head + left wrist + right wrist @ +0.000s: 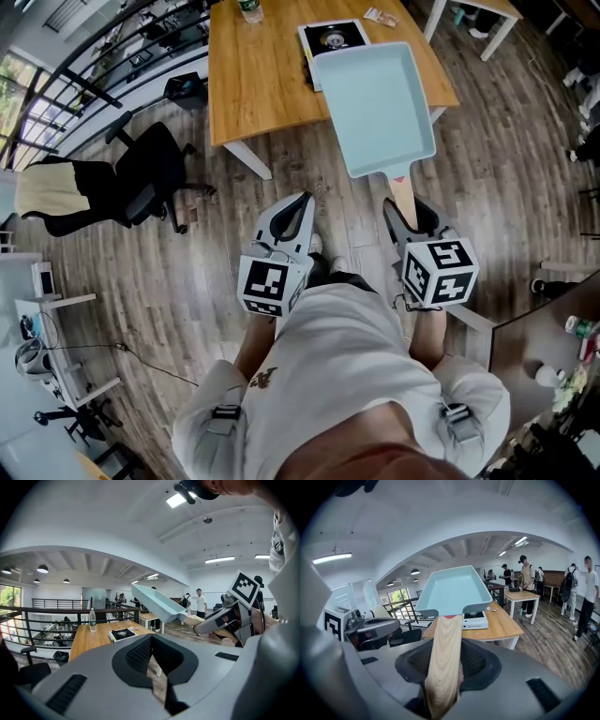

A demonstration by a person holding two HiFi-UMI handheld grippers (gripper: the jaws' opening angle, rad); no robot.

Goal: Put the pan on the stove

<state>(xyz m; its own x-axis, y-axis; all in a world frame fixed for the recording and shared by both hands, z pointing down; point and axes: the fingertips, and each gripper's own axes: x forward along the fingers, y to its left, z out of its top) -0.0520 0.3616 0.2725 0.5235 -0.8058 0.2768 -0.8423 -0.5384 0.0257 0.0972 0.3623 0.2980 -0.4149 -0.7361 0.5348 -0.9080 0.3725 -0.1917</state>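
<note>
Pale blue, the rectangular pan with a wooden handle [375, 108] hung over the edge of the wooden table [262, 84], handle clamped in the right gripper [403, 217]; the black-topped portable stove [333, 37] lay at its eleven o'clock. The left gripper [298, 208] had its jaws together, empty.

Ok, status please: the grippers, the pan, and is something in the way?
Status: right gripper shut on pan by its wooden handle; left gripper shut, empty. Pan in the air, tilted, not yet on stove. Nothing seen between them.

Pan [375, 103] smooth matt pale-blue coating; handle [403, 200] light unvarnished-looking wood (grain visible); table [262, 84] satin wood.
</note>
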